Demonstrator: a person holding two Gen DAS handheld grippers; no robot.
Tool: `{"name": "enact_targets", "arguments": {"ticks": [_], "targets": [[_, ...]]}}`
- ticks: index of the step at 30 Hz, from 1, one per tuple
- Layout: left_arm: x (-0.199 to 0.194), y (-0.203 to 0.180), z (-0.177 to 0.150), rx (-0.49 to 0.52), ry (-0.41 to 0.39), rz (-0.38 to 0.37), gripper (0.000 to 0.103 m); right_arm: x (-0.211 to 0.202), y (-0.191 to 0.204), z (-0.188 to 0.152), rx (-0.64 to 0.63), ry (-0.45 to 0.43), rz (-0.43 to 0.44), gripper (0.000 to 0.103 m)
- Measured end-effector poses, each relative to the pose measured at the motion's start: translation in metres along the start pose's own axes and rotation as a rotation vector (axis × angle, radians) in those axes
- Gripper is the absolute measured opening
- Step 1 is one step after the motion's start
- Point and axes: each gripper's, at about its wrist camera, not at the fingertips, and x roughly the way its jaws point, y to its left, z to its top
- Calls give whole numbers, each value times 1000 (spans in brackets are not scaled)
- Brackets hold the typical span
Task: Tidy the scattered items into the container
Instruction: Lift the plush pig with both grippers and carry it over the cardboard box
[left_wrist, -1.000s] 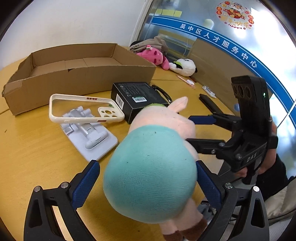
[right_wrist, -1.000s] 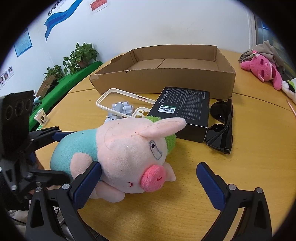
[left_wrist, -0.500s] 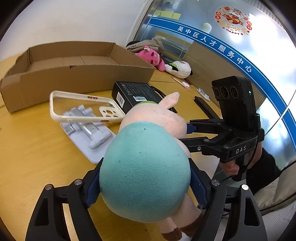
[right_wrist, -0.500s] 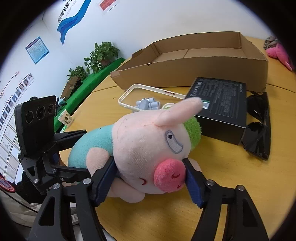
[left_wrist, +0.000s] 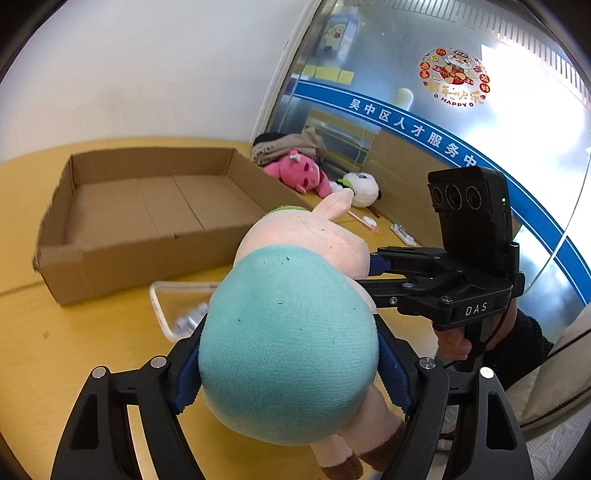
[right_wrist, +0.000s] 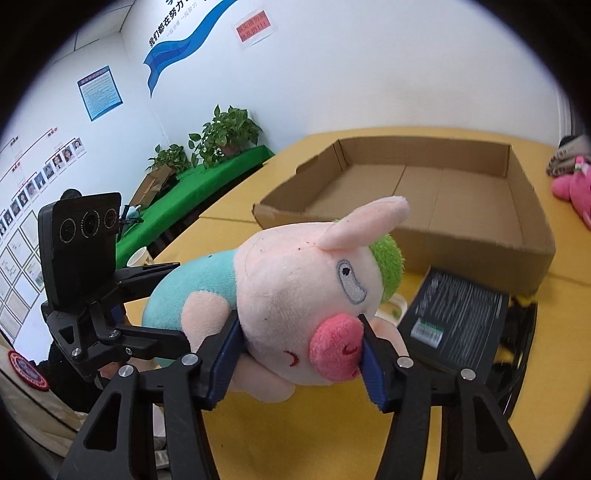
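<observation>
Both sets of jaws have just been closing — left gripper (left_wrist: 290, 363) clamps the plush pig's (left_wrist: 295, 332) teal body, right gripper (right_wrist: 301, 356) its snout. Pig now off the worktop (left_wrist: 92, 332) — earlier lying on it — near the empty cardboard box (left_wrist: 147, 206).

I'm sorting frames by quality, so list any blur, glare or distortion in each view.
Left wrist view: fisheye bending, glare on the glass wall, smeared phone case, sharp plush pig. Right wrist view: dark round vignette, black box and sunglasses motion-blurred, pig's face crisp.
</observation>
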Motion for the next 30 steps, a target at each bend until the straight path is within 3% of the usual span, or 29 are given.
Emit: {"name": "enact_targets", "arguments": {"ticks": [12, 19, 25, 30], "targets": [[-20, 35, 109, 103, -124, 80, 83, 3, 6, 113, -132, -150, -44, 53], [-16, 88, 187, 121, -187, 134, 83, 27, -2, 188, -179, -228, -72, 51], [2, 138, 233, 68, -200, 171, 83, 65, -23, 251, -199, -240, -77, 50], [22, 183, 243, -21, -203, 209, 83, 110, -51, 281, -201, -200, -28, 50]]}}
